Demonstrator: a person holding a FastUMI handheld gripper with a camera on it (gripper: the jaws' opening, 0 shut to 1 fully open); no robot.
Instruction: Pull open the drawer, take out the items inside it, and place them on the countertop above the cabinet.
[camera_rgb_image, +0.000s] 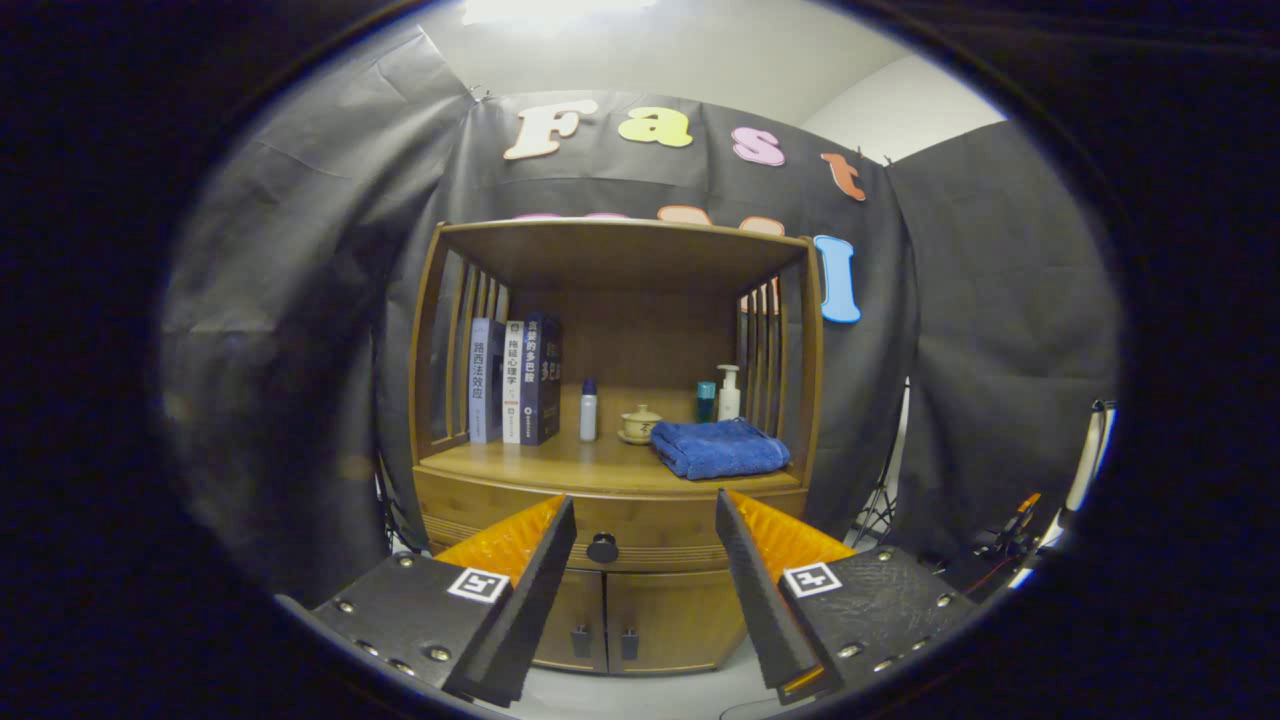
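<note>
A wooden cabinet (615, 480) stands ahead against the booth wall. Its drawer (650, 520) is closed, with a round dark knob (602, 548) on its front. My gripper (645, 520) is open and holds nothing, short of the cabinet. The knob shows between the fingers, close to the left finger (545, 570). The countertop (560, 462) above the drawer carries a folded blue towel (718, 448) on its right side. The drawer's contents are hidden.
On the countertop stand three books (515, 382) at the left, a small white bottle (589, 411), a lidded cup on a saucer (640, 423), a teal bottle (706, 401) and a pump bottle (730, 392). Two lower doors (640, 620) sit under the drawer. Stands and cables (1000, 540) are at the right.
</note>
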